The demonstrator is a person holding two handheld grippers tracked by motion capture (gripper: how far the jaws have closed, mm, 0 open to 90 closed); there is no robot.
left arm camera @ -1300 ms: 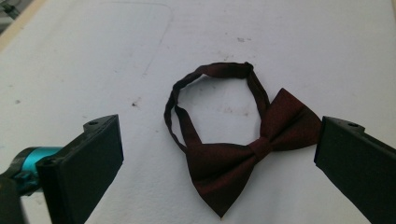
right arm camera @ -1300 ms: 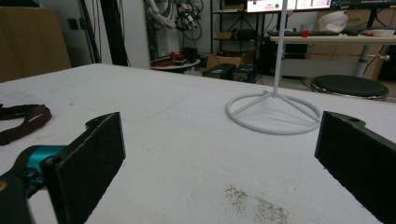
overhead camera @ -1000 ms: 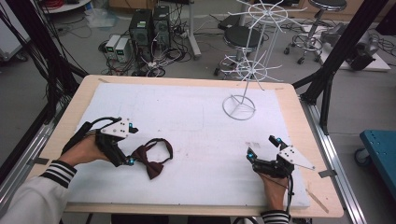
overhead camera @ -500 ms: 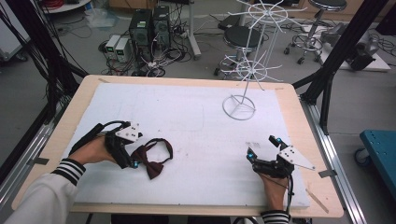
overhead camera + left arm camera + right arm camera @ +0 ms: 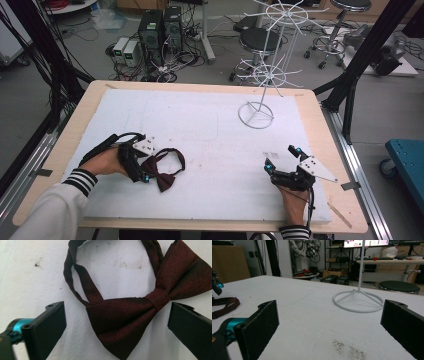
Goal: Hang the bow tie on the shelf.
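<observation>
Evidently you were at the reach-and-grasp step: your left claw hung spread wide over the dark red bow tie, one jaw either side of a wing and the centre knot, nothing gripped yet. The tie lay flat on the white pad at the table's left front, strap loop beyond the bow. Next, I judged, you needed to drop lower and pinch at the knot, since thin cloth slips off flat. Centre pad lay bare, plenty of room. The white wire stand stood far right. Your right claw rested released near the front right edge.
</observation>
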